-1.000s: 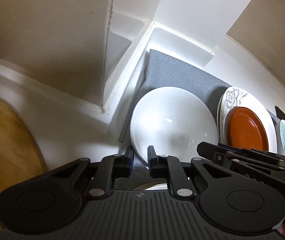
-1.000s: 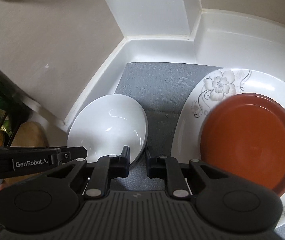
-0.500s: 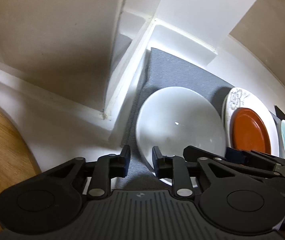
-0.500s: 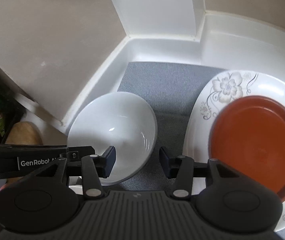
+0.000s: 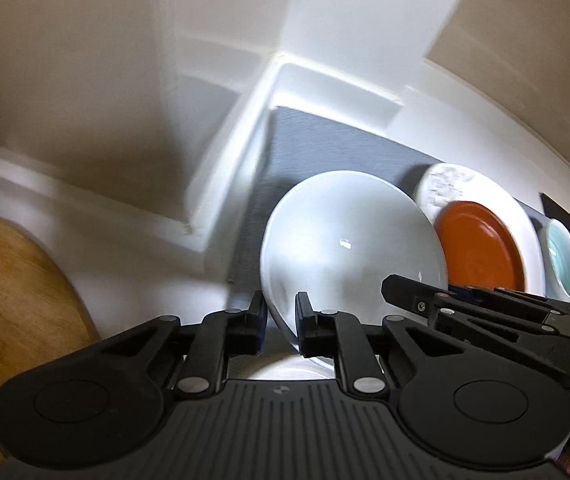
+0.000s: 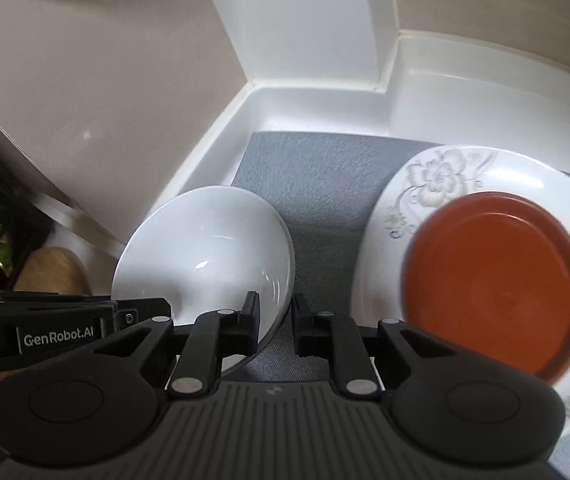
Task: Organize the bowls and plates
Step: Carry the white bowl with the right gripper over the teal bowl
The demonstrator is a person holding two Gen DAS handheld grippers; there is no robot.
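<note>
A white bowl [image 5: 349, 240] is tilted above the grey mat [image 5: 325, 148]. My left gripper [image 5: 280, 322] is shut on its near left rim. My right gripper [image 6: 275, 320] is shut on the bowl's right rim; the bowl [image 6: 205, 248] sits left in the right wrist view. A flowered white plate [image 6: 445, 176] with an orange plate [image 6: 497, 280] on it lies to the right on the mat [image 6: 317, 176]. Both also show in the left wrist view, flowered plate [image 5: 453, 184] and orange plate [image 5: 481, 248].
A pale teal dish [image 5: 565, 264] stands at the far right. Another white dish's rim [image 5: 285, 370] shows under the held bowl. White sill walls [image 6: 325, 112] enclose the mat. A wooden surface [image 5: 9, 304] lies left.
My right gripper opened half a second ago and has closed again on the bowl's right rim. The left gripper stays on the bowl, which has tilted and lifted slightly.
</note>
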